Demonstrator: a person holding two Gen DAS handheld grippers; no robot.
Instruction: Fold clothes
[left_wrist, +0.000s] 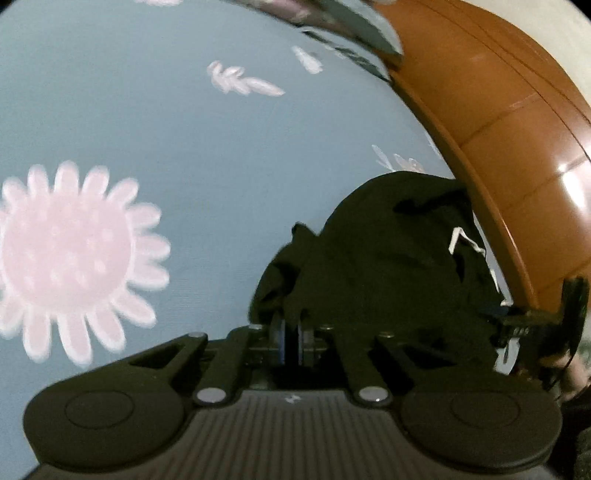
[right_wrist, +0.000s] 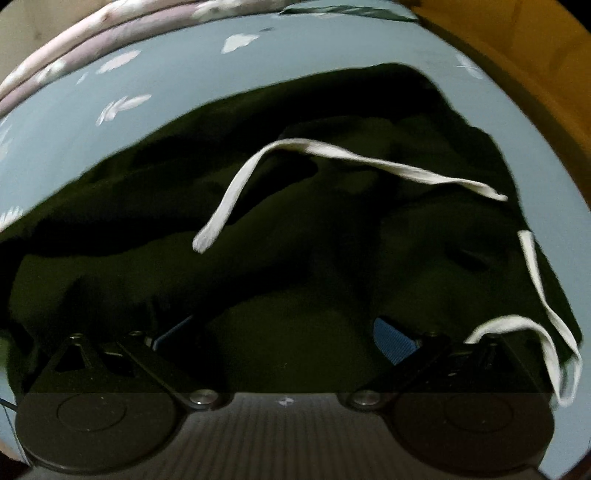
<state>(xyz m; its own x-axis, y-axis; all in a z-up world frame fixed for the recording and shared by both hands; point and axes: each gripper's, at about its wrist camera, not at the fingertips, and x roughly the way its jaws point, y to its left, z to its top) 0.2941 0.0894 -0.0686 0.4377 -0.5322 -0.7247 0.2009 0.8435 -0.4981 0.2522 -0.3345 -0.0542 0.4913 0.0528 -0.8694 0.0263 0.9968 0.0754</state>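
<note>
A dark green garment (left_wrist: 388, 251) with white drawstrings (right_wrist: 236, 195) lies crumpled on a blue flowered bedsheet (left_wrist: 221, 166). In the left wrist view my left gripper (left_wrist: 291, 343) is shut on an edge of the garment, with a bunch of cloth rising just ahead of the pads. In the right wrist view the garment (right_wrist: 295, 240) fills the middle, and my right gripper (right_wrist: 284, 336) stands open with its blue pads (right_wrist: 393, 341) far apart and cloth lying between them. A second drawstring (right_wrist: 554, 332) loops over its right finger. The right gripper (left_wrist: 535, 321) also shows at the left view's right edge.
A brown wooden bed frame (left_wrist: 517, 147) curves along the right of the sheet, close behind the garment. A pinkish folded quilt (right_wrist: 92, 40) lies at the far edge. A large pink flower print (left_wrist: 74, 258) marks open sheet to the left.
</note>
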